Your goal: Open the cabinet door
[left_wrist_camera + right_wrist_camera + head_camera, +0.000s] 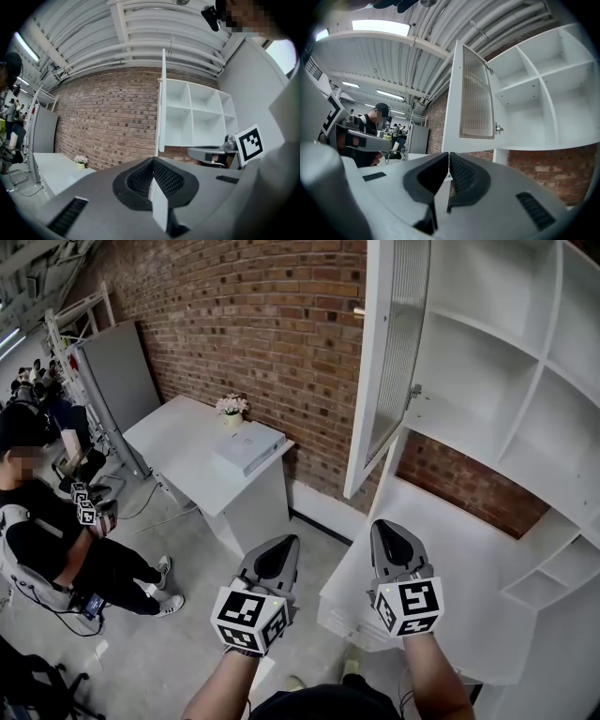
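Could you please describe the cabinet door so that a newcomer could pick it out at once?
Start at the brick wall and go right to the white shelf unit. The cabinet door hangs at that unit's left edge, swung open. Alone among the bare open compartments, it has a ribbed glass pane and a small metal latch.

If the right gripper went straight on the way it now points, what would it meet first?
Probably the lower edge of the open cabinet door, straight ahead of the right gripper. Depth is unclear: it might instead slip just under it toward the brick wall.
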Demonstrator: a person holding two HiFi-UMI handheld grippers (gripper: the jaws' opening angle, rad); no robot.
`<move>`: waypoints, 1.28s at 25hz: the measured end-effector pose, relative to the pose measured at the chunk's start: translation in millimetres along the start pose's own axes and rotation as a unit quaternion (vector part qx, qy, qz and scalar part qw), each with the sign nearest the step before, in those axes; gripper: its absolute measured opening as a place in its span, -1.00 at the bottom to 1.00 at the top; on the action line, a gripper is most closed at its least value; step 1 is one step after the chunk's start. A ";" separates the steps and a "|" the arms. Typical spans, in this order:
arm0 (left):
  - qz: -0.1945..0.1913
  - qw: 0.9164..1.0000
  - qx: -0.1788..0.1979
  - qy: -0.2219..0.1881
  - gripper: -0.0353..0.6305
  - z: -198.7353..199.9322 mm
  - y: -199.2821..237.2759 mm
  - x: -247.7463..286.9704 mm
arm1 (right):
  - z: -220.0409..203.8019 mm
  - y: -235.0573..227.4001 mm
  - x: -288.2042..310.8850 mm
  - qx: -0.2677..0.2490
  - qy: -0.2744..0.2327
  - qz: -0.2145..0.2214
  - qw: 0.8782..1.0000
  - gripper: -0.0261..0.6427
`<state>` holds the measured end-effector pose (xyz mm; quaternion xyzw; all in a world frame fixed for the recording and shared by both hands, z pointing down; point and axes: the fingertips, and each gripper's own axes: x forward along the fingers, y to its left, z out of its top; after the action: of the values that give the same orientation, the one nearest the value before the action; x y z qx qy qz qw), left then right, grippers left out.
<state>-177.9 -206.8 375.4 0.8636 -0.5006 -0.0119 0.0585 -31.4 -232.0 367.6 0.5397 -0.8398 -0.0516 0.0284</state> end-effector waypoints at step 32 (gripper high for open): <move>0.003 1.000 -0.006 -0.008 -0.88 -1.3 -4.4 -10.7 | -14.5 10.6 -37.9 0.017 -0.004 0.017 1.000 -0.91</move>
<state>-179.3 -195.3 375.7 0.8614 -0.5039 -0.0219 0.0599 -23.7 -194.0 383.5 0.5254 -0.8498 -0.0391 0.0167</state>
